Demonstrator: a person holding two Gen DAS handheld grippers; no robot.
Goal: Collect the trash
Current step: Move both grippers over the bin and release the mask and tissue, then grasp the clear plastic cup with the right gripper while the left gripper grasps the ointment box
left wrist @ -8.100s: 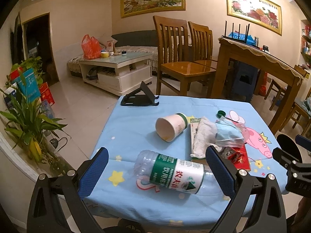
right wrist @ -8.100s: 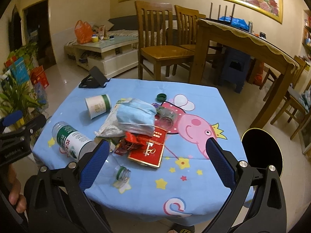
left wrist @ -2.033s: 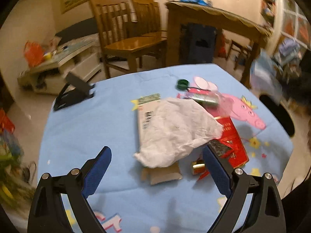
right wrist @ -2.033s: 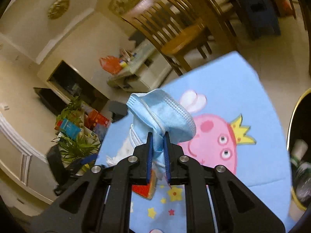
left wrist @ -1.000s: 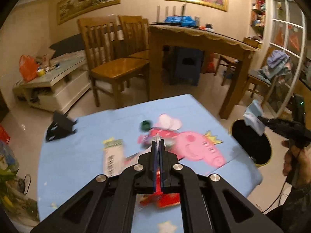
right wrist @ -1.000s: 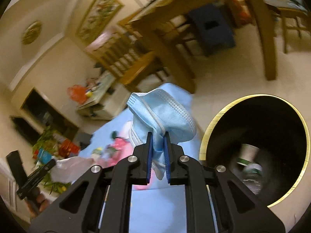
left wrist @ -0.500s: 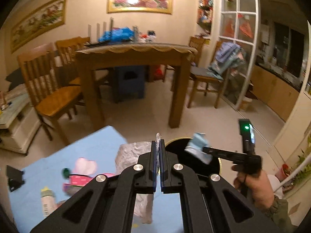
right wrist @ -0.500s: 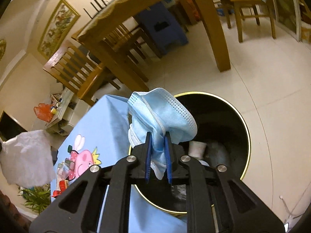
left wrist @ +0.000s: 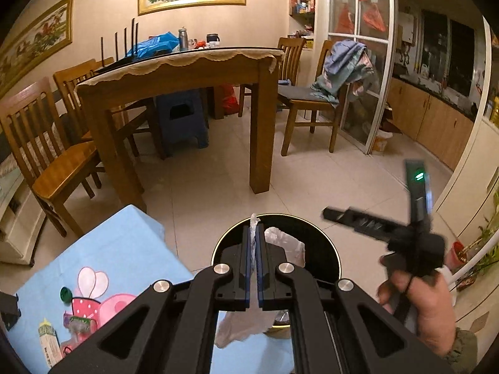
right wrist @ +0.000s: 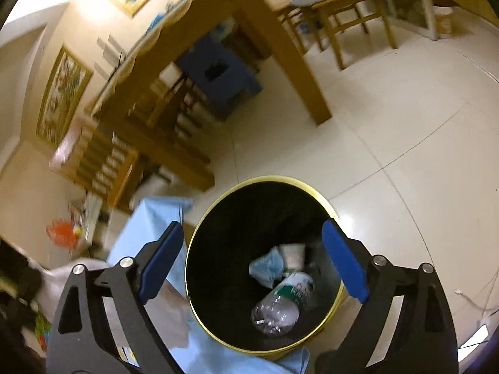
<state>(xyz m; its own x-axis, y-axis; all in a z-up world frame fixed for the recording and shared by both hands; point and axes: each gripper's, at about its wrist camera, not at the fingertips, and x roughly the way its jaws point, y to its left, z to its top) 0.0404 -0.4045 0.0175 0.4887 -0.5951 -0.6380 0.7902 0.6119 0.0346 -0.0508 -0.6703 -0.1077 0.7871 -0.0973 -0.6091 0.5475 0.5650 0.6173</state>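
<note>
My left gripper (left wrist: 255,237) is shut on a crumpled white plastic bag (left wrist: 285,243), which hangs over the black, gold-rimmed trash bin (left wrist: 327,255) on the floor. My right gripper (right wrist: 252,255) is open and empty above the same bin (right wrist: 218,215). Inside the bin lie a blue face mask (right wrist: 266,268), a clear water bottle (right wrist: 280,305) and a paper cup (right wrist: 293,254). The right gripper also shows in the left wrist view (left wrist: 330,212), held in a hand to the right of the bin.
The blue cartoon tablecloth table (left wrist: 118,255) stands left of the bin with a green cap (left wrist: 65,294) and small wrappers (left wrist: 75,324) on it. A wooden dining table (left wrist: 174,71) and chairs (left wrist: 46,155) stand behind on the tiled floor.
My right gripper has opened and the blue mask has dropped into the bin. My left gripper has carried the white bag from the table to above the bin.
</note>
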